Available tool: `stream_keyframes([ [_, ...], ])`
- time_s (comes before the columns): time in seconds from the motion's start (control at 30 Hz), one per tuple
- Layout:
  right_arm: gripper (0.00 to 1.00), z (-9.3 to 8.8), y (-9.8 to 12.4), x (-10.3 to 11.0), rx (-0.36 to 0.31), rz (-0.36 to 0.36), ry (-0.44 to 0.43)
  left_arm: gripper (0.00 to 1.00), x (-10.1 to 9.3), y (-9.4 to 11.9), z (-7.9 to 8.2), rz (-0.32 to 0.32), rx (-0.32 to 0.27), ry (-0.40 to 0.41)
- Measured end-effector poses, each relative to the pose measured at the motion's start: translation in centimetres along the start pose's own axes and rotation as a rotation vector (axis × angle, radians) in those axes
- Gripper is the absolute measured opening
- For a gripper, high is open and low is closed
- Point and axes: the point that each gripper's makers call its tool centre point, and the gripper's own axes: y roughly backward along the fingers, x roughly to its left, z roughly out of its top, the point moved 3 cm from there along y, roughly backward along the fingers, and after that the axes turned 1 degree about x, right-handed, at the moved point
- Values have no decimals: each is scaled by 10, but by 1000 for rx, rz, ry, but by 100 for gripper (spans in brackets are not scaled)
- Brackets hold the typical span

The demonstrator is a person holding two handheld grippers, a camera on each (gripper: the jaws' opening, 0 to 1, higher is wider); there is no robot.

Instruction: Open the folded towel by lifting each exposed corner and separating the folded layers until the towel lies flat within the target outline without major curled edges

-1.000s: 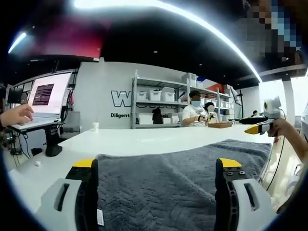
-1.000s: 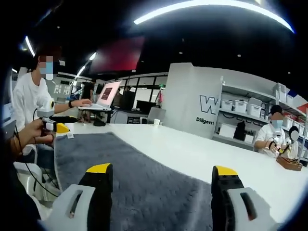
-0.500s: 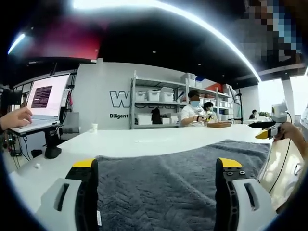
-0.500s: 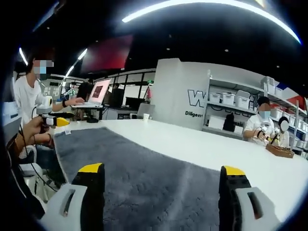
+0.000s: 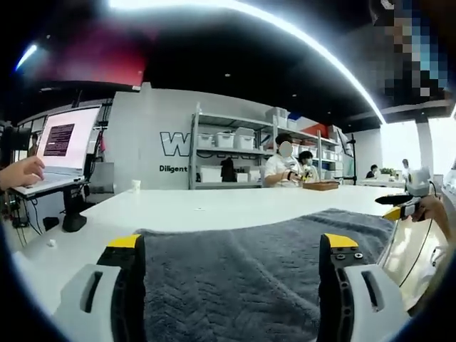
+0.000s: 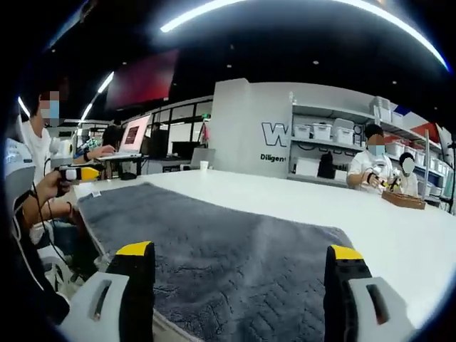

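Towel (image 5: 242, 274) is what we see first: a dark grey one with a woven zigzag pattern, lying spread on the white table (image 5: 206, 206). In the left gripper view it covers the table between our two jaws and reaches away toward the right, where its far edge runs along the table edge. The left gripper (image 5: 231, 246) has its jaws wide apart, with yellow tips, and nothing is between them except the towel surface below; we cannot tell if the jaws touch the cloth. In the right gripper view the towel (image 6: 214, 249) lies as a broad sheet with one corner pointing to the right and its near edge just in front of the jaws. The right gripper (image 6: 241, 251) also has its jaws wide apart and holds nothing. At the left in this view we see the left gripper (image 6: 84, 173) held by a hand (image 6: 44, 191), close to the far corner of the towel, where a small white label (image 6: 96, 193) sits at the edge. In the left gripper view the right gripper (image 5: 400, 206) appears at the far right, near the towel's other end, with a hand (image 5: 434, 210) behind it. Behind the table there are shelves with white bins (image 5: 228, 153), two seated people (image 5: 292, 167), a grey wall with white letters (image 5: 174, 146) and a laptop (image 5: 60, 146) with a hand (image 5: 21, 173) on it.
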Motion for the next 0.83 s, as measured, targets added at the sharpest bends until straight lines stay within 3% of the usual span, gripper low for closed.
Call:
stream_keyframes([
  [0.83, 96, -2, 0, 2, -4, 11, -5, 99, 0, 3, -1, 5, 10, -6],
])
